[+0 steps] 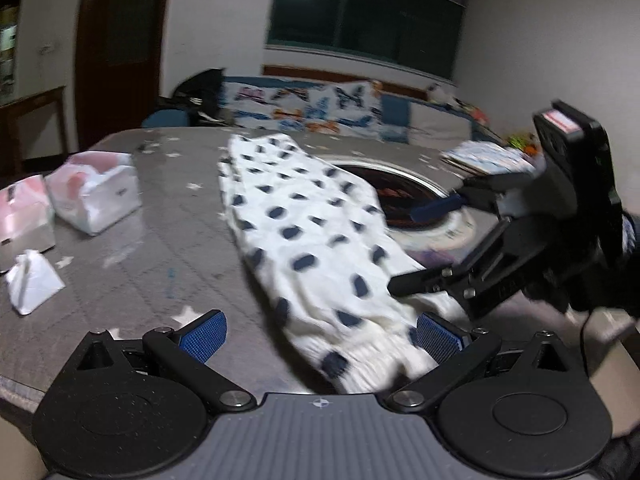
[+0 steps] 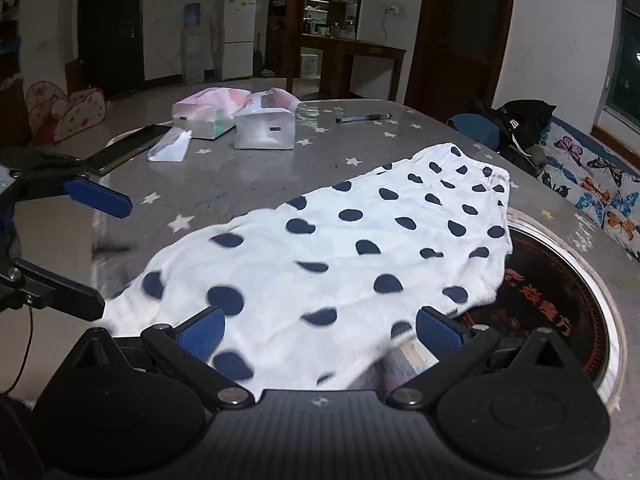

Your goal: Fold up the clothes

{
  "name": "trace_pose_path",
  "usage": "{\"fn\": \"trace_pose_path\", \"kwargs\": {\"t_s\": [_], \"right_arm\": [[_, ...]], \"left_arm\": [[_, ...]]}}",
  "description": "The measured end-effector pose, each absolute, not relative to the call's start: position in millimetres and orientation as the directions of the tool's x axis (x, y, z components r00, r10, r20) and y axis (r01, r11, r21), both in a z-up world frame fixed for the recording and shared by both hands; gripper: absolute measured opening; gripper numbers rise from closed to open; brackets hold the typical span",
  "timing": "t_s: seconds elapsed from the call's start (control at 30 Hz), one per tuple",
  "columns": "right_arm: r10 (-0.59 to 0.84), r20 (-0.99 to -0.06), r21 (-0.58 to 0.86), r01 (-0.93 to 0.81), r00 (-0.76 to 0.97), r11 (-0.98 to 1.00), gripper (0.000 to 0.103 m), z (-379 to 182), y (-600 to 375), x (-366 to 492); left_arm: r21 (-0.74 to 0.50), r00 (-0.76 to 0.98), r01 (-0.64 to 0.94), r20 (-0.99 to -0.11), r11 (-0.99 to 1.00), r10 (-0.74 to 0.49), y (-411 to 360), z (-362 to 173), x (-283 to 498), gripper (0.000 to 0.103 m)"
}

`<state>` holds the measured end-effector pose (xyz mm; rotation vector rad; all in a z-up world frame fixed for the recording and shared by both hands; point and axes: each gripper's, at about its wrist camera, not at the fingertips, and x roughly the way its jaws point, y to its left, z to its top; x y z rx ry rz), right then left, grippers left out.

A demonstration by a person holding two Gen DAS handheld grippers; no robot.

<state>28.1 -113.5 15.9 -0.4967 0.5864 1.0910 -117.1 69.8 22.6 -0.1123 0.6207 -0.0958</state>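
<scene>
Left gripper (image 1: pixel 320 334) wide open over garment (image 1: pixel 312 236) cuff. Right gripper (image 2: pixel 320 330) wide open, holding nothing. One garment, two pouches (image 2: pixel 236 118), one pen (image 2: pixel 362 118).

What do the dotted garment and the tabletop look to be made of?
Dotted garment: soft thin woven or knit fabric, likely cotton, matte; it wrinkles and has a gathered elastic hem. Tabletop: probably grey star-print cloth under glass or clear vinyl, judging by its glossy reflections.

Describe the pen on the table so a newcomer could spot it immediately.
Start at the grey star-printed table and look to its far edge. Right of the two white tissue packs lies a slim dark pen, the only thin stick-shaped item there.
</scene>
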Motion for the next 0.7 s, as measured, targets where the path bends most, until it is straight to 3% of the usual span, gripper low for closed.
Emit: {"fn": "trace_pose_path", "kwargs": {"t_s": [0.17,0.37,0.6,0.7], "right_arm": [[0.68,-0.651,-0.097,-0.926,0.337,0.366,0.102,23,-130,16],[0.68,-0.656,-0.103,-0.931,0.328,0.351,0.102,25,-143,3],[0.673,-0.66,-0.098,-0.927,0.333,0.363,0.098,21,-152,-1],[0.674,-0.658,-0.099,-0.926,0.335,0.364,0.098,22,-156,-3]], "left_arm": [[-0.12,0.778,0.1,-0.61,0.988,-0.153,55,14,-119,0.102],[-0.117,0.758,0.09,-0.636,0.989,-0.144,50,8,-118,0.092],[-0.143,0.726,0.07,-0.672,0.987,-0.148,49,2,-113,0.058],[-0.145,0.72,0.06,-0.679,0.988,-0.144,46,3,-114,0.049]]}}
